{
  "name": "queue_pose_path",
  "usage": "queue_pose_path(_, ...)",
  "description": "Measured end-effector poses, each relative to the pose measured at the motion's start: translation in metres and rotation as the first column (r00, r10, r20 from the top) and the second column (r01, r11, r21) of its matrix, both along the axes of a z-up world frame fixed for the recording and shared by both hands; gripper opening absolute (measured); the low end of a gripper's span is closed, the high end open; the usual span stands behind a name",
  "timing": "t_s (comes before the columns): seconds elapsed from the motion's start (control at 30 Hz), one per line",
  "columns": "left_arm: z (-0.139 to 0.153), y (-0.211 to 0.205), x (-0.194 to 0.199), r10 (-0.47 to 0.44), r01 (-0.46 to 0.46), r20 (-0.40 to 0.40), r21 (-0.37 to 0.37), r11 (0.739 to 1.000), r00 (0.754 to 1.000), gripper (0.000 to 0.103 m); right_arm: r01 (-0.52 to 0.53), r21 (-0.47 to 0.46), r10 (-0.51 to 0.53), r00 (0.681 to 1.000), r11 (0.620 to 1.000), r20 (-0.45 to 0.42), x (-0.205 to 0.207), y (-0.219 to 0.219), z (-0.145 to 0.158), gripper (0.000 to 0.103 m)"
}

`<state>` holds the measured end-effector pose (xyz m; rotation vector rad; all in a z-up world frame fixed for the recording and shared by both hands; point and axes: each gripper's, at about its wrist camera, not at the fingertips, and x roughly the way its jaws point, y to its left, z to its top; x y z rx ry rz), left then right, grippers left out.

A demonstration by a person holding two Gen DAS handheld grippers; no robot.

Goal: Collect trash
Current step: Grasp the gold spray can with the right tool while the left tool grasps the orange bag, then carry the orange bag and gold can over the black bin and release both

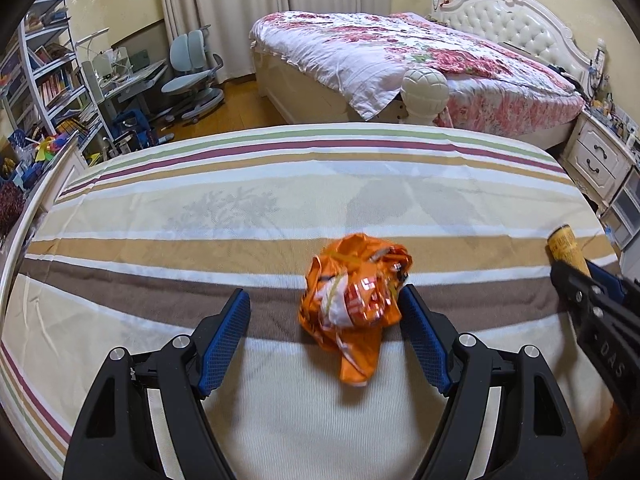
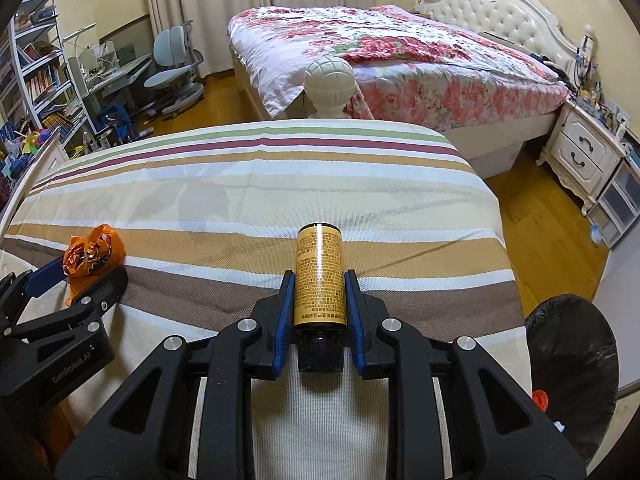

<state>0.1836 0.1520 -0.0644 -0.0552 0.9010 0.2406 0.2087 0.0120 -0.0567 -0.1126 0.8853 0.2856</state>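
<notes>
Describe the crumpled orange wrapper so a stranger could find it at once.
Start at the striped bedspread in the foreground. On its brown stripe, between the open jaws of the left hand-held gripper, lies the orange wrapper. It is crumpled, shiny foil, unlike the rigid yellow-labelled bottle that the right hand-held gripper grips.

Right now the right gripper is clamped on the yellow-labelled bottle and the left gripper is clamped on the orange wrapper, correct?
Half right. The right gripper does clamp the yellow-labelled bottle, but the left wrist view shows the left gripper open, the orange wrapper lying between its jaws, ungripped.
</notes>
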Motion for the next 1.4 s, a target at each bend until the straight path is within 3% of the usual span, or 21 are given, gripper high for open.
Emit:
queue_pose_path(0.1,0.0,0.003,0.005,0.01,-0.01,-0.001,-0.014,1.0,1.0,0.072,0.0,-0.001,0.0,1.0,1.0,0.0,0.0,0.0,0.0,0.024)
queue_pose_path(0.17,0.001,0.002,0.005,-0.002,0.002,0.007,-0.024,1.0,1.0,0.063,0.0,-0.003,0.0,1.0,1.0,0.001,0.0,0.0,0.0,0.024)
queue_pose_path(0.27,0.002,-0.004,0.002,-0.025,0.026,0.019,-0.014,1.0,0.999,0.039,-0.001,0.0,0.001,1.0,1.0,0.002,0.0,0.0,0.0,0.024)
queue_pose_path(0.57,0.009,-0.007,-0.016,-0.038,0.038,0.058,-0.014,0.999,0.998,0.038,-0.009,-0.002,0.009,1.0,1.0,0.007,-0.006,0.001,0.0,0.023)
queue_pose_path(0.8,0.015,-0.017,-0.048,-0.04,0.042,0.104,-0.014,0.999,0.994,0.038,-0.03,0.005,0.03,0.999,1.0,0.032,-0.038,-0.004,0.005,0.023)
queue_pose_path(1.2,0.03,-0.053,-0.101,-0.081,0.092,0.201,-0.045,0.995,0.976,0.038,0.018,0.06,-0.023,0.996,0.998,0.083,-0.109,-0.059,0.013,0.023)
queue_pose_path(1.4,0.039,-0.084,-0.12,-0.133,0.138,0.257,-0.001,0.99,0.957,0.038,0.076,0.067,-0.085,0.986,0.995,0.141,-0.132,-0.093,0.028,0.023)
